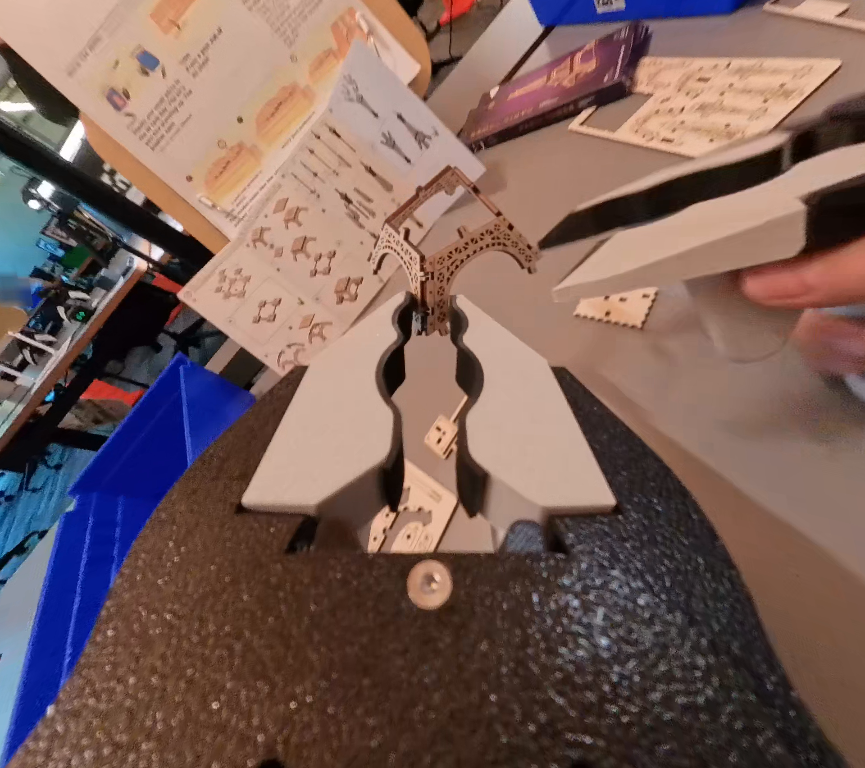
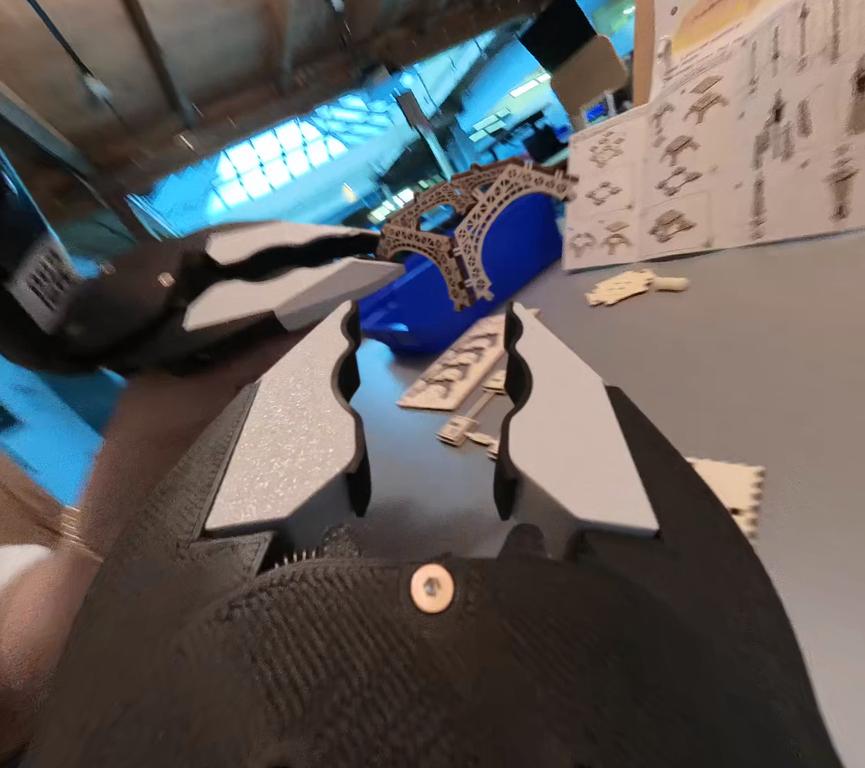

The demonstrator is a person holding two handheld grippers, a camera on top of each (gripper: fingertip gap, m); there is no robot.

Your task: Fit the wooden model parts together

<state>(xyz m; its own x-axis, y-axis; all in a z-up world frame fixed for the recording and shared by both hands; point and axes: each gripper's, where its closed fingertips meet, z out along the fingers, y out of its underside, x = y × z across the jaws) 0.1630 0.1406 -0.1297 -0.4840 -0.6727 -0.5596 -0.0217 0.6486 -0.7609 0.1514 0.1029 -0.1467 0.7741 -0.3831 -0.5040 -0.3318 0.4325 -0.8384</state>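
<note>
left tool (image 1: 429, 314) pinches lattice arch (image 1: 449, 249) (right tool (image 2: 433, 314) gapes, right view).

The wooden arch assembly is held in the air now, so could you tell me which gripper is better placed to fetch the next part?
Right, probably: the right gripper is open and empty, while the left gripper is shut on the arch assembly.

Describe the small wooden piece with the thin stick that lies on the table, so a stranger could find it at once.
Start at the grey table in the left wrist view and look down between the two fingers of the left claw, which pinches the lattice arch model. There lies the small pale square piece with slots and a thin stick. The flat sheet below it is wider and has no stick.
</note>
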